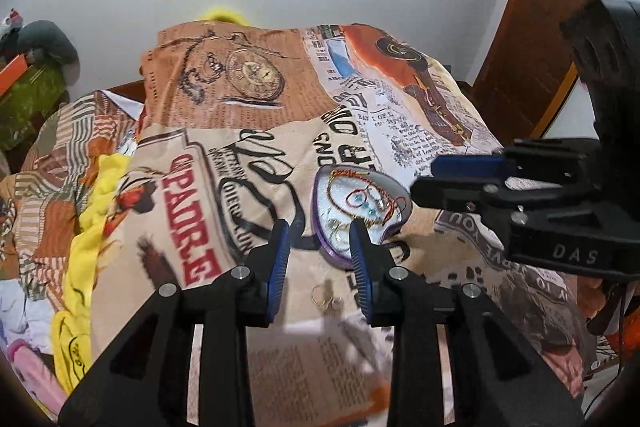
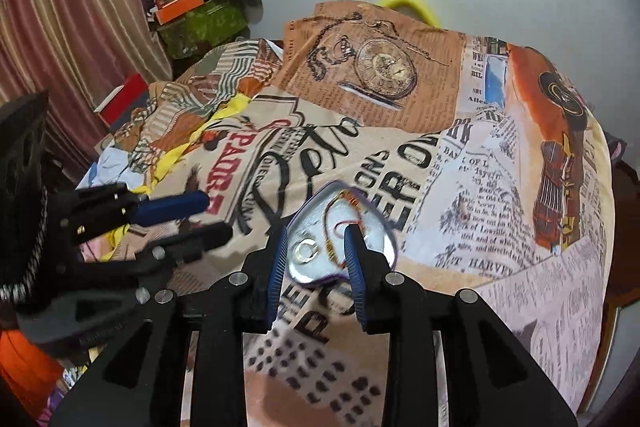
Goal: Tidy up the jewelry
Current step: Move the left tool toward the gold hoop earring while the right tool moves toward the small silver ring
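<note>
Two grippers hang over the printed cloth (image 1: 280,99), left gripper (image 1: 320,255) and right gripper (image 2: 316,259) both parted, empty. Between them lies the heart-shaped tray (image 1: 384,183), chains (image 1: 360,193) coiled inside; loose rings (image 1: 326,297) lie just beside its blunt end.

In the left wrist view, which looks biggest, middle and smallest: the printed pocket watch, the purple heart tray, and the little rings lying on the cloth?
1. purple heart tray, though it lies nearer the camera, so that may flatter it.
2. printed pocket watch, fairly close behind.
3. little rings, clearly smallest, and blurred.
</note>
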